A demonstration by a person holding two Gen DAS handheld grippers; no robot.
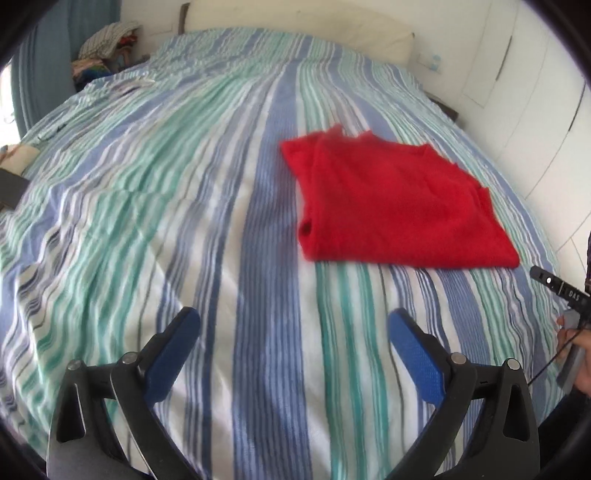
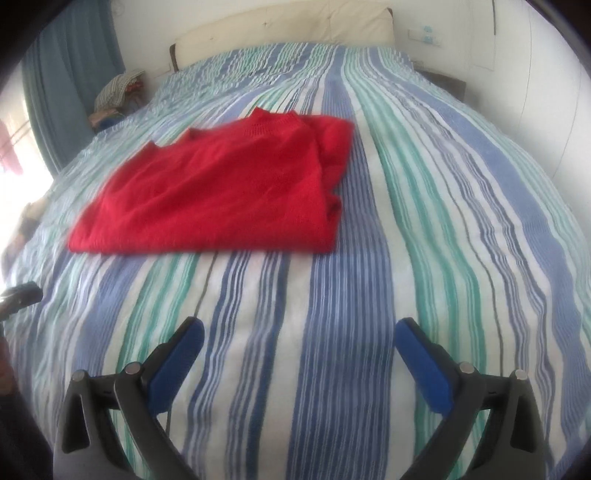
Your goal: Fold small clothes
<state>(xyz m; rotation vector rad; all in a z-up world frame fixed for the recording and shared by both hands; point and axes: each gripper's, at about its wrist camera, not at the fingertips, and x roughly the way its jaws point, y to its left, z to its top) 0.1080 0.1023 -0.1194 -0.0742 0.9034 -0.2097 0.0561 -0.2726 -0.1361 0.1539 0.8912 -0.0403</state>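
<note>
A red knit garment [image 1: 395, 206] lies folded into a rough rectangle on the striped bedspread [image 1: 184, 184]. It also shows in the right wrist view [image 2: 221, 188], left of centre. My left gripper [image 1: 293, 319] is open and empty, above the bedspread, short of the garment and to its left. My right gripper [image 2: 299, 330] is open and empty, short of the garment and to its right. Part of the right gripper's body [image 1: 561, 291] and the hand holding it show at the right edge of the left wrist view.
The bedspread [image 2: 424, 221] covers a wide bed. A cream headboard [image 2: 288, 29] stands at the far end. A pile of clothes [image 1: 107, 40] sits at the far left by a blue curtain [image 2: 70, 74]. White wardrobe doors [image 1: 535, 92] run along the right.
</note>
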